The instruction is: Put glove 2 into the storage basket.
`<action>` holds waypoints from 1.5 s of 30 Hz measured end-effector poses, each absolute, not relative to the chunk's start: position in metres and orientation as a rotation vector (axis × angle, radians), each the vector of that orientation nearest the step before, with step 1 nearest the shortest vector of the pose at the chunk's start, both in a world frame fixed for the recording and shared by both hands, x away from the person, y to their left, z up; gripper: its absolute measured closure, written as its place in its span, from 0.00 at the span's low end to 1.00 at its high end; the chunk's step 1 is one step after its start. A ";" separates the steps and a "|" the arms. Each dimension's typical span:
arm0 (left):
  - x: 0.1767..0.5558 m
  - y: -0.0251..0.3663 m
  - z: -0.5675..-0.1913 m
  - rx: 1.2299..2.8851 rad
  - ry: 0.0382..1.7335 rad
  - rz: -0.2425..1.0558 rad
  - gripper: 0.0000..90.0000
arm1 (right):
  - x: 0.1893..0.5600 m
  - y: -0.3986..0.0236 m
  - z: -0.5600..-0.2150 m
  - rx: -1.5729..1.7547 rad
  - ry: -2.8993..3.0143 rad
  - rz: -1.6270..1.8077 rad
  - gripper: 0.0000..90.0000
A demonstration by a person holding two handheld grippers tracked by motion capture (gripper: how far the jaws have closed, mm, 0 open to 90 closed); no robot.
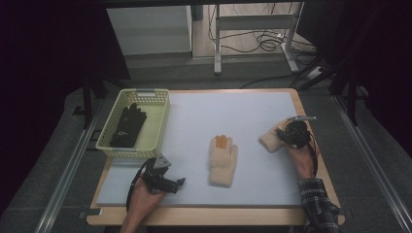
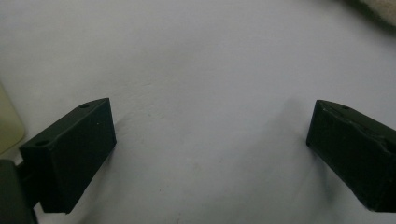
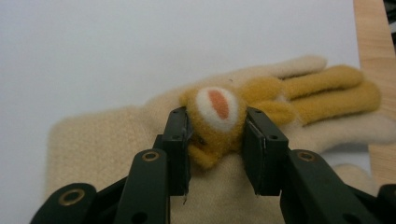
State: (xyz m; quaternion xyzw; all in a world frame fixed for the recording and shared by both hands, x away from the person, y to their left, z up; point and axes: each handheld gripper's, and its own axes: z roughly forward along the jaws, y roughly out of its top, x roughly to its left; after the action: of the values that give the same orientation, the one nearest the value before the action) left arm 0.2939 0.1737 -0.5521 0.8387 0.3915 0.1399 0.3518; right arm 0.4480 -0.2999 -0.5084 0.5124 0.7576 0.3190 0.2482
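Currently the right gripper (image 3: pixel 217 140) clamps the cream glove (image 1: pixel 270 139) right of the basket (image 1: pixel 158 116) — lift straight, keeping fabric pinched; left gripper (image 2: pixel 210 154) rests released.

Right claw (image 3: pixel 217 156): black metal links, brass-coloured rivets, small screws on pads. Left claw (image 1: pixel 180 182): black, grey three-cornered plate, black cable. Dark plaid sleeve (image 1: pixel 318 204) on right forearm.

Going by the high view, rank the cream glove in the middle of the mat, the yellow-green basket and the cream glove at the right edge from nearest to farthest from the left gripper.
From the left gripper:
1. Cream knitted glove in the middle of the mat, just to its right.
2. Yellow-green plastic basket holding a black glove, up at the mat's far left; close to the first in distance.
3. Cream knitted glove at the right edge, clamped in the right gripper.
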 end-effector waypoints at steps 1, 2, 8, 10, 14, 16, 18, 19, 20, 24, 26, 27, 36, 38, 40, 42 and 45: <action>0.294 0.174 -0.552 2.172 1.013 0.362 0.02 | 0.446 -0.300 -0.507 1.389 2.063 0.880 0.70; 0.294 0.174 -0.552 2.172 1.013 0.362 0.02 | 0.444 -0.299 -0.503 1.376 2.066 0.896 0.70; 0.294 0.174 -0.552 2.173 1.012 0.363 0.02 | 0.424 -0.290 -0.483 1.258 2.114 0.963 0.70; 0.294 0.174 -0.552 2.173 1.012 0.363 0.02 | 0.419 -0.286 -0.479 1.231 2.130 0.992 0.70; 0.294 0.174 -0.552 2.173 1.013 0.363 0.02 | 0.406 -0.275 -0.467 1.166 2.178 1.052 0.70; 0.294 0.174 -0.552 2.173 1.013 0.363 0.02 | 0.399 -0.267 -0.460 1.124 2.206 1.090 0.70; 0.294 0.174 -0.552 2.173 1.013 0.363 0.02 | 0.391 -0.258 -0.453 1.080 2.232 1.127 0.70; 0.294 0.174 -0.552 2.173 1.013 0.363 0.02 | 0.387 -0.253 -0.450 1.057 2.248 1.143 0.70; 0.294 0.174 -0.552 2.173 1.013 0.363 0.02 | 0.384 -0.248 -0.446 1.030 2.262 1.162 0.70; 0.294 0.174 -0.552 2.173 1.011 0.364 0.02 | 0.367 -0.223 -0.434 0.917 2.342 1.237 0.70; 0.294 0.174 -0.552 2.170 1.013 0.365 0.02 | 0.360 -0.210 -0.431 0.855 2.382 1.261 0.70; 0.294 0.174 -0.552 2.170 1.013 0.364 0.02 | 0.358 -0.205 -0.430 0.831 2.399 1.273 0.70; 0.294 0.174 -0.552 2.171 1.012 0.365 0.02 | 0.348 -0.148 -0.447 0.617 2.595 1.236 0.69; 0.294 0.174 -0.552 2.171 1.012 0.365 0.02 | 0.351 -0.138 -0.457 0.593 2.612 1.187 0.69; 0.294 0.174 -0.552 2.171 1.012 0.366 0.02 | 0.355 -0.131 -0.468 0.586 2.622 1.141 0.68; 0.294 0.174 -0.552 2.173 1.011 0.365 0.02 | 0.358 -0.127 -0.476 0.582 2.623 1.115 0.66; 0.294 0.174 -0.552 2.174 1.010 0.365 0.02 | 0.361 -0.122 -0.490 0.584 2.641 1.055 0.58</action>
State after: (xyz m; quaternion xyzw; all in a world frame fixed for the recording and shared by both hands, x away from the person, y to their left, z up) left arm 0.2939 0.1739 -0.5520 0.8397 0.3899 0.1409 0.3507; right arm 0.3614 -0.1222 -0.4901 0.1997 0.9032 0.3609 0.1191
